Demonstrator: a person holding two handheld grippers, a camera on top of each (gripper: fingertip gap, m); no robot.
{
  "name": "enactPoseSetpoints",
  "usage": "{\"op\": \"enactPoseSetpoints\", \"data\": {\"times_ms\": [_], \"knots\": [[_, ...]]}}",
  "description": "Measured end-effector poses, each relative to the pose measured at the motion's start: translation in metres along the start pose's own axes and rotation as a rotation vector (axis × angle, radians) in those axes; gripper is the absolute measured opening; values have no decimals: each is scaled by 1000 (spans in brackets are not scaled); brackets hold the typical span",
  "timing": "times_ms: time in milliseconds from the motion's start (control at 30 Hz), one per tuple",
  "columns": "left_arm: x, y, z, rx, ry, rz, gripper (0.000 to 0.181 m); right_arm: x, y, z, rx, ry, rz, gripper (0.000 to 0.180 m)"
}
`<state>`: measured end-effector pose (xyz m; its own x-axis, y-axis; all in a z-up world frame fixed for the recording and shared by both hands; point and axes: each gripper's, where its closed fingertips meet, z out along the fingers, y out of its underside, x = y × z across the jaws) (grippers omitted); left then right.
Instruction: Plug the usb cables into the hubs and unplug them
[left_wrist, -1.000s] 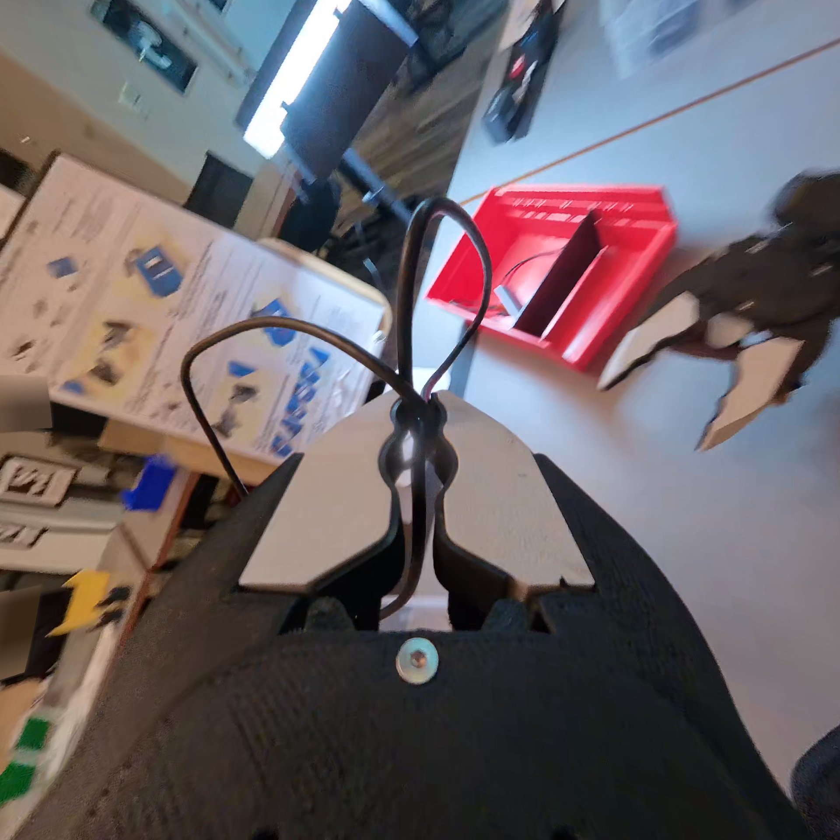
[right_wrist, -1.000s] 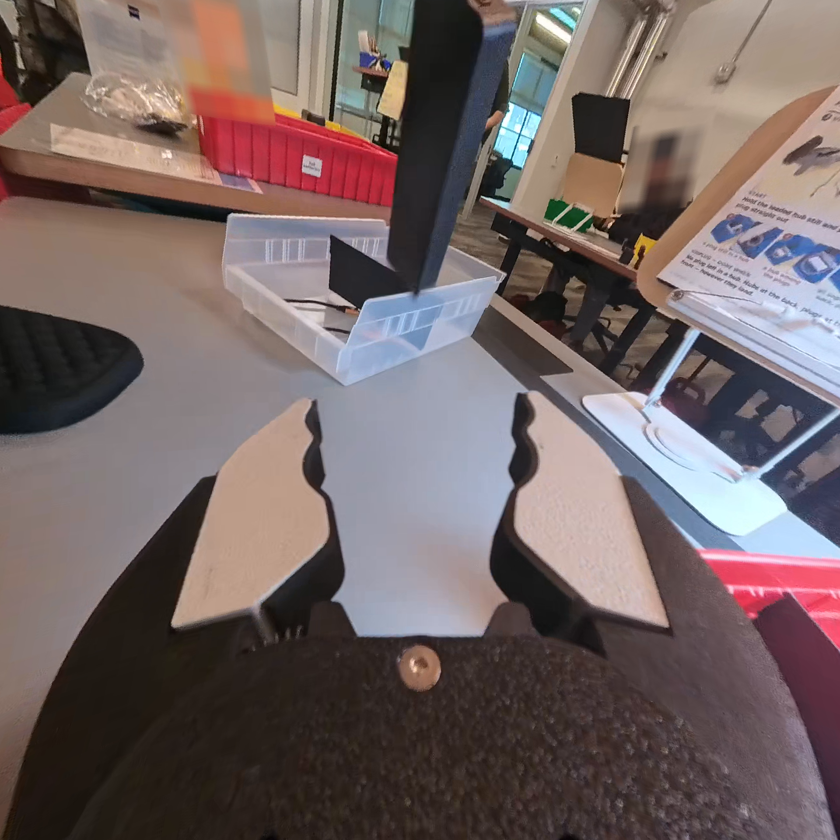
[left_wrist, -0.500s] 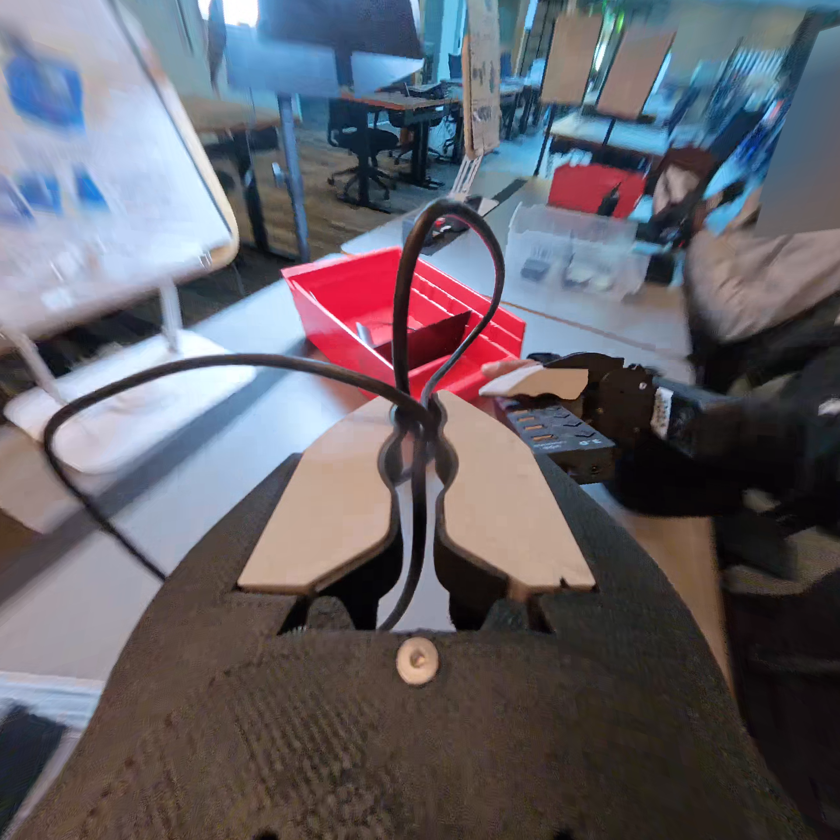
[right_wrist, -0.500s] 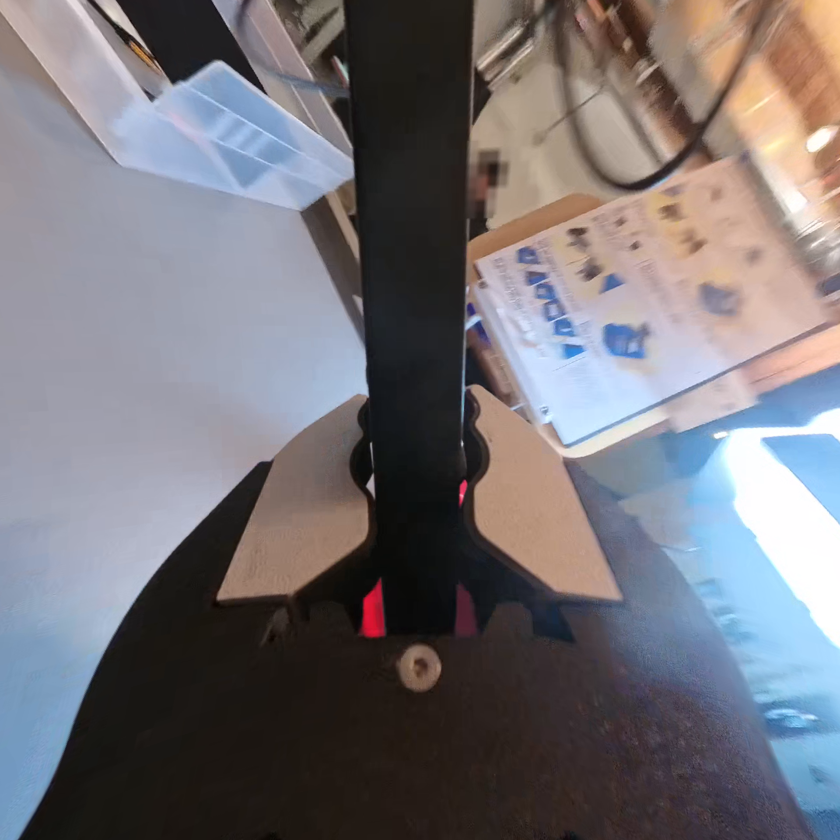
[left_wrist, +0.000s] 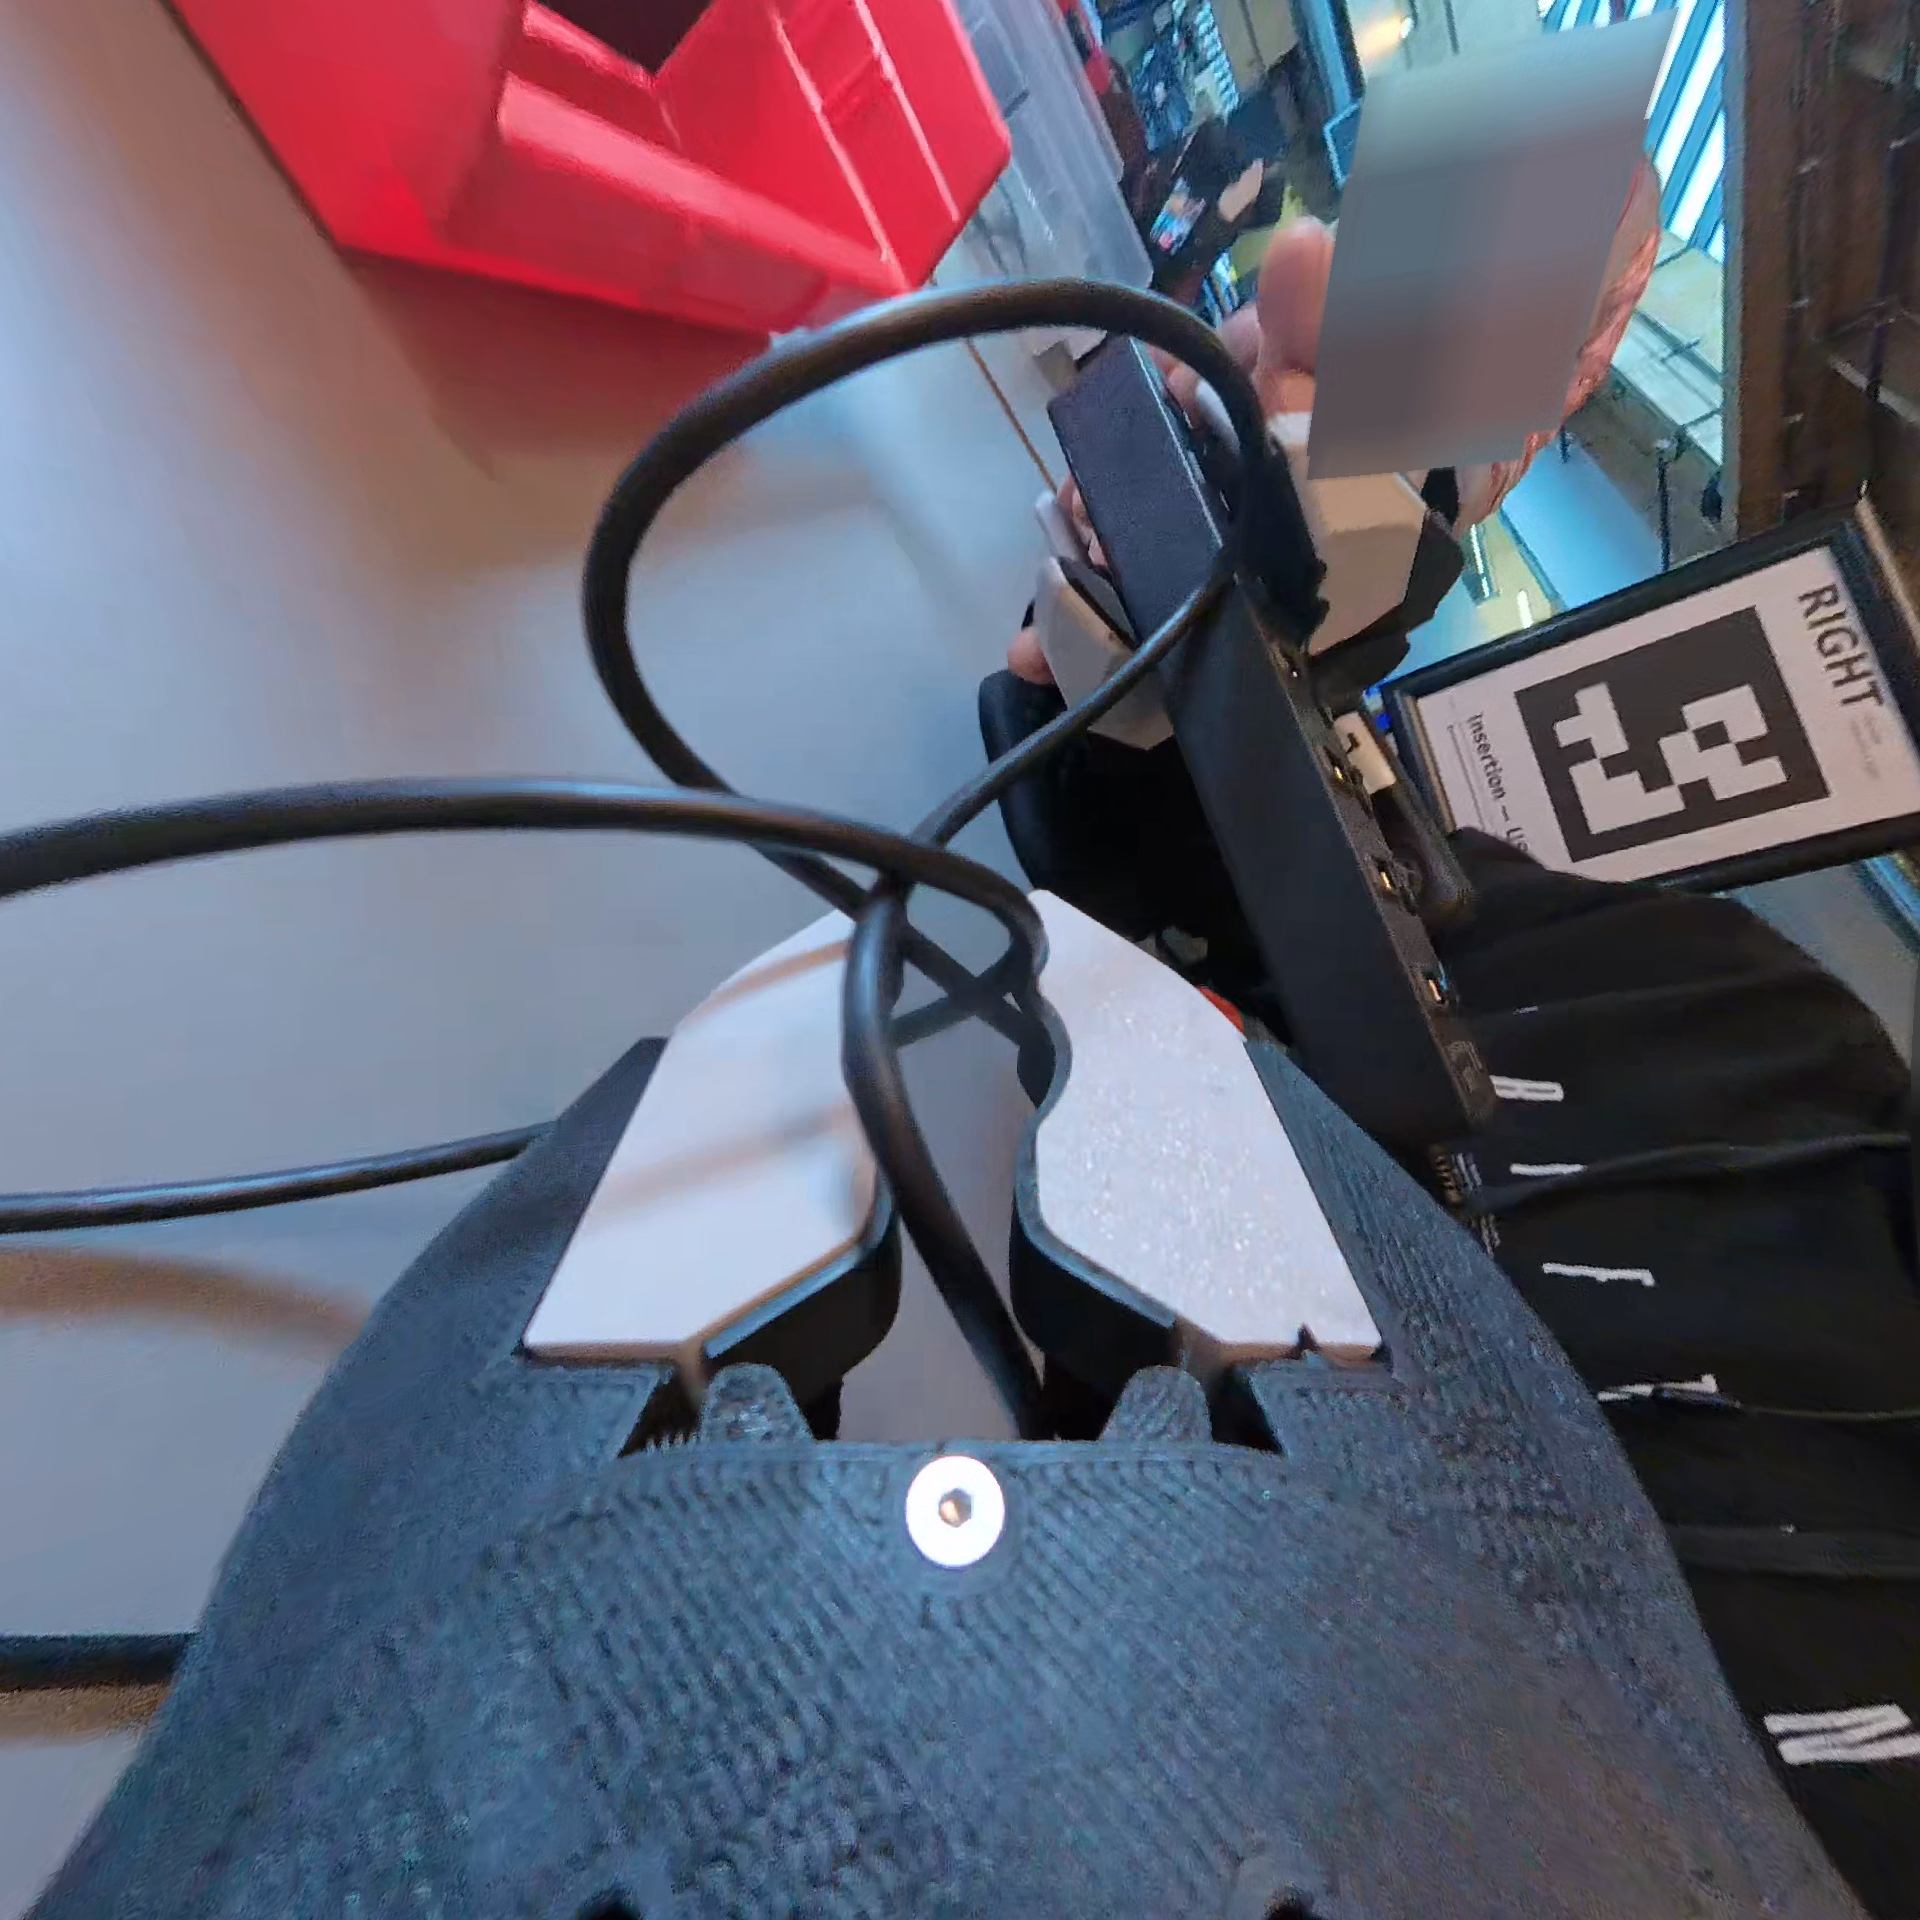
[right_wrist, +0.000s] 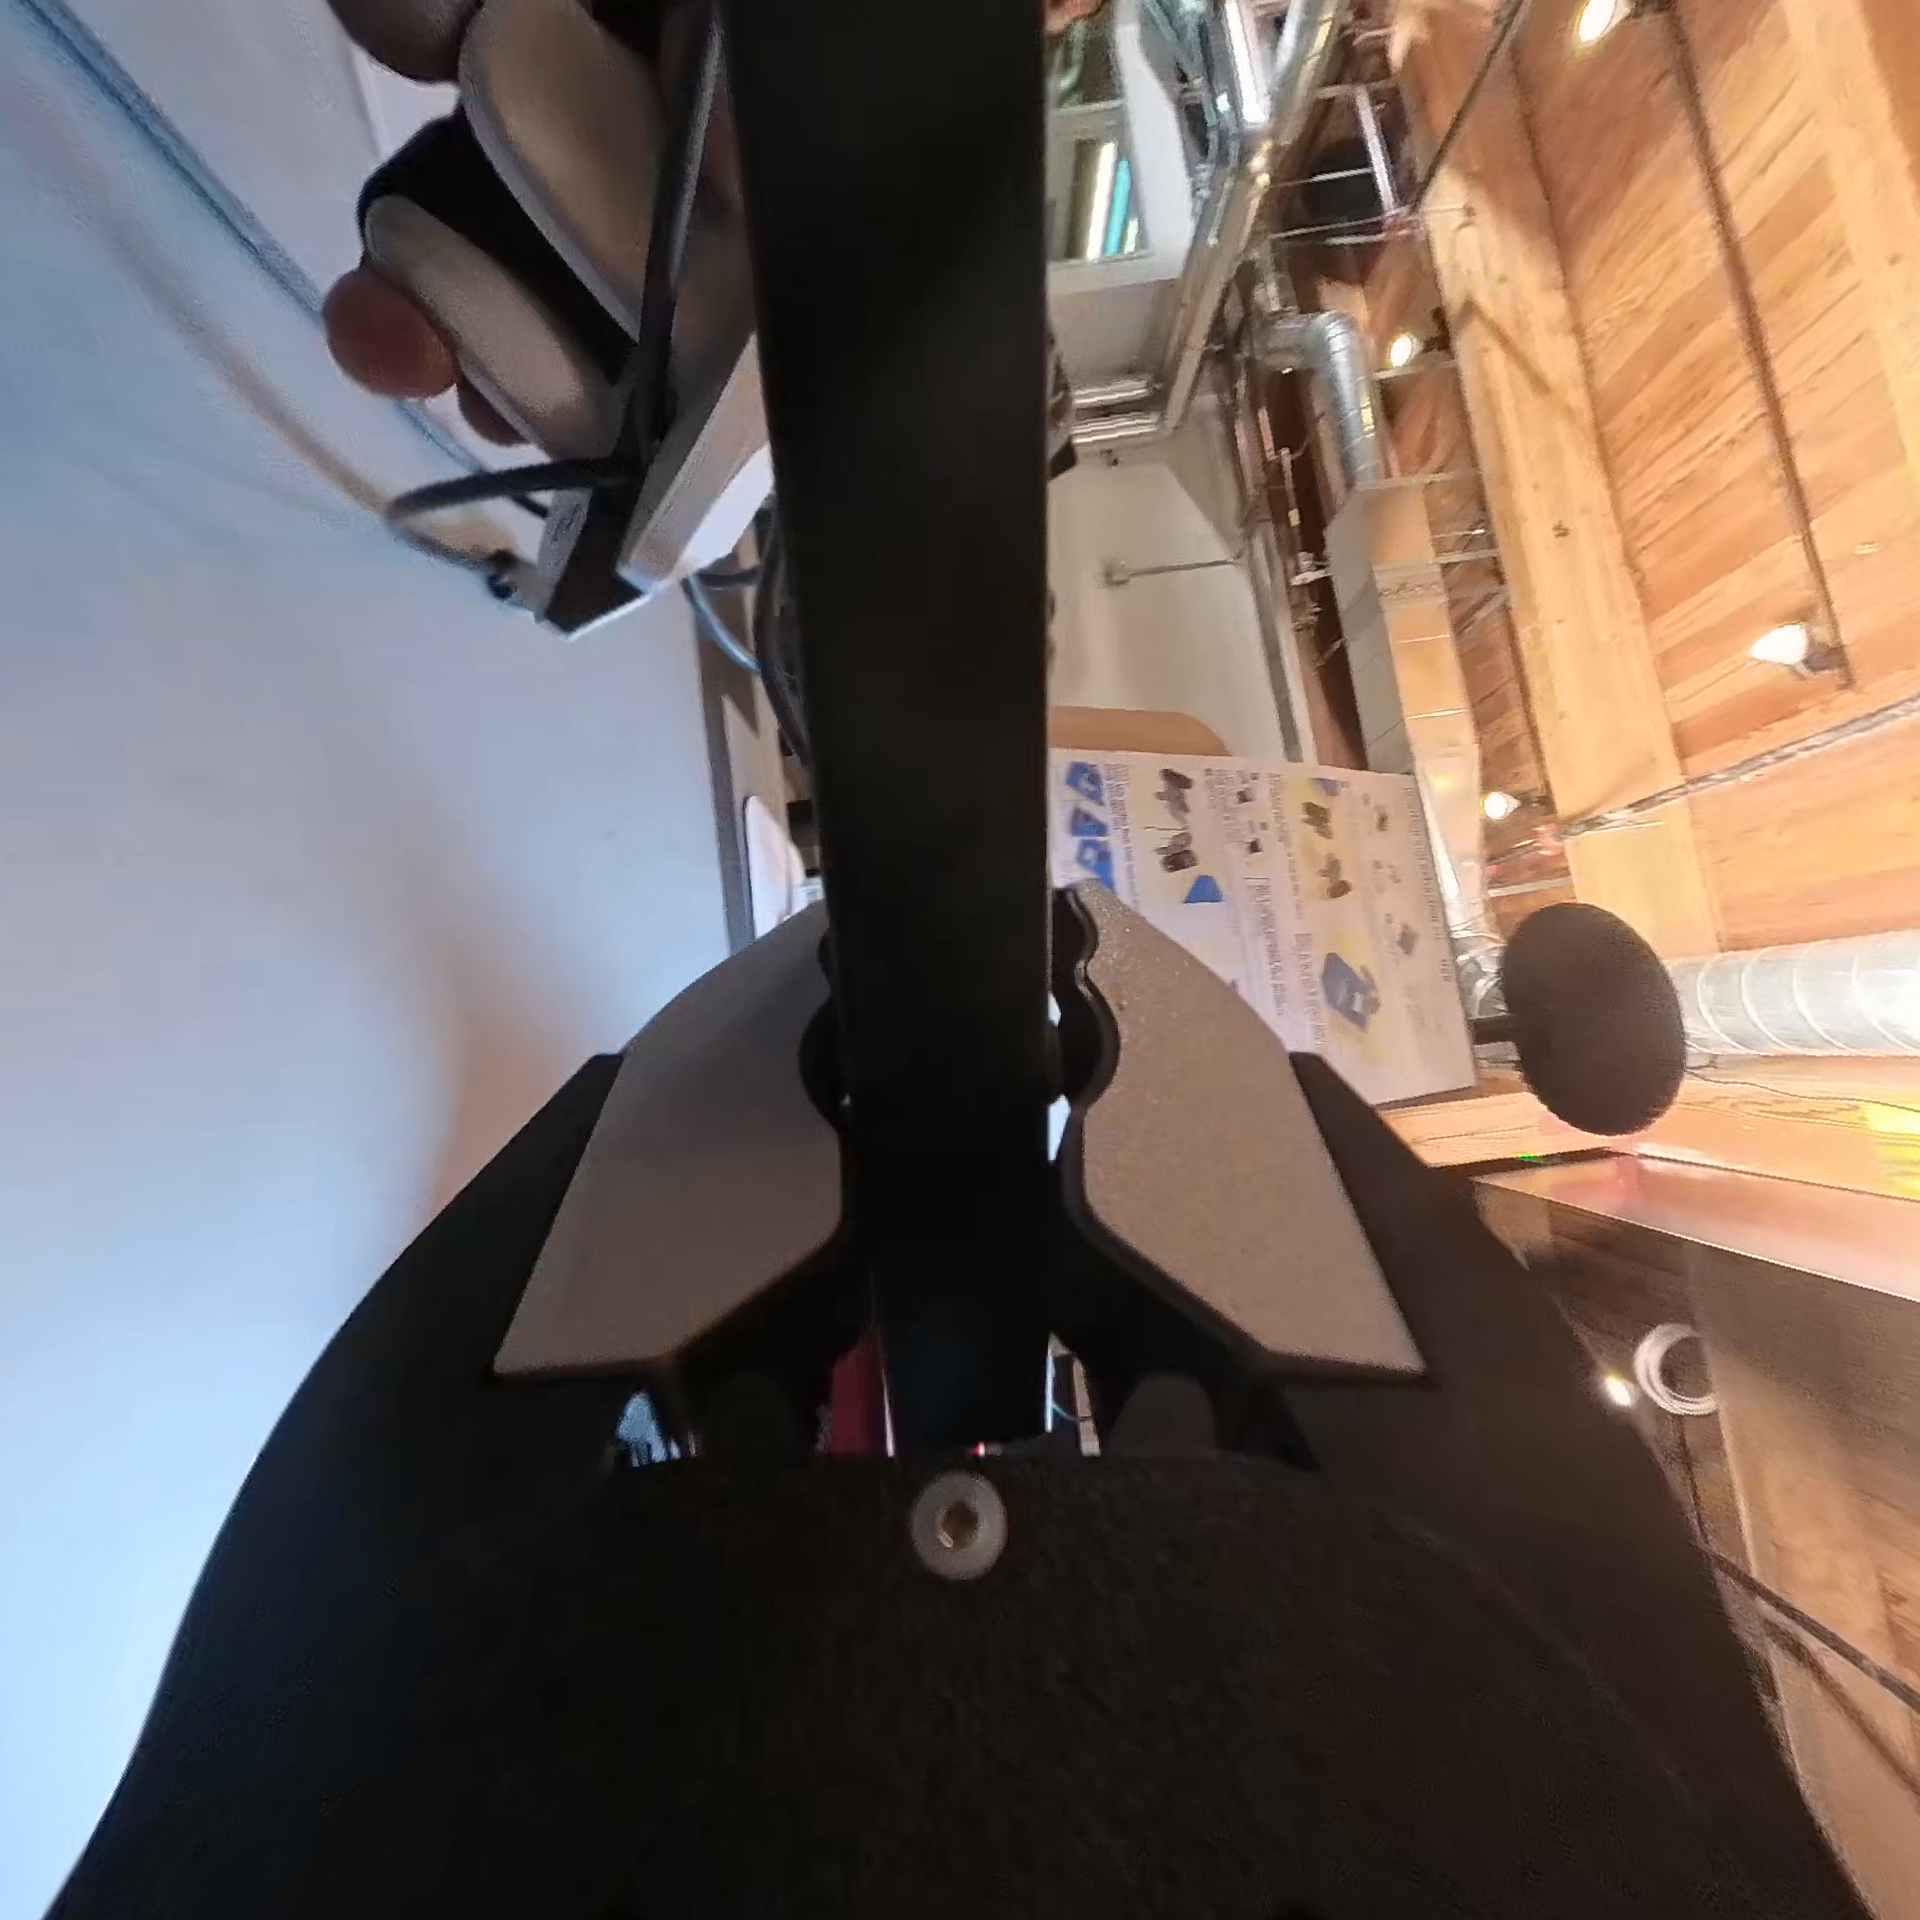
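Black cable: I see the thin black USB cable (left_wrist: 940, 1195) running between my left gripper (left_wrist: 951, 997) pads, looping above the grey counter (left_wrist: 260, 623).
Left jaws: slightly parted, the cable lying loose in the gap; I cannot tell whether they pinch it.
Hub: the long black USB hub (right_wrist: 914, 623) stands lengthwise through my right gripper (right_wrist: 945, 1029).
Right jaws: clenched on the hub's sides.
Left view: the hub (left_wrist: 1278, 769) sits tilted just beyond my left fingertips, ports showing.
Bin: a red plastic bin (left_wrist: 623, 145) rests on the counter farther off.
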<state>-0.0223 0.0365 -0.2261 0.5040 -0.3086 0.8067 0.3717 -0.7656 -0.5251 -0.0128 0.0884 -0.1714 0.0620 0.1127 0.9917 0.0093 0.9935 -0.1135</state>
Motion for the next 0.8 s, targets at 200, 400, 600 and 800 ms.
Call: {"op": "enactPoseSetpoints", "data": {"times_ms": [200, 400, 600, 800], "knots": [[-8, 13, -15, -59, -54, 78, 26, -15, 11, 4, -35, -59, 3, 35], [-8, 10, -44, -23, -110, 115, 39, 1, 19, 0, -64, 25, -30, 36], [2, 12, -73, -68, -284, 264, 51, -2, 15, 1, -53, 19, -25, 36], [36, -9, -132, 106, -447, 433, 50, -4, 28, 4, -86, 11, 5, 36]]}}
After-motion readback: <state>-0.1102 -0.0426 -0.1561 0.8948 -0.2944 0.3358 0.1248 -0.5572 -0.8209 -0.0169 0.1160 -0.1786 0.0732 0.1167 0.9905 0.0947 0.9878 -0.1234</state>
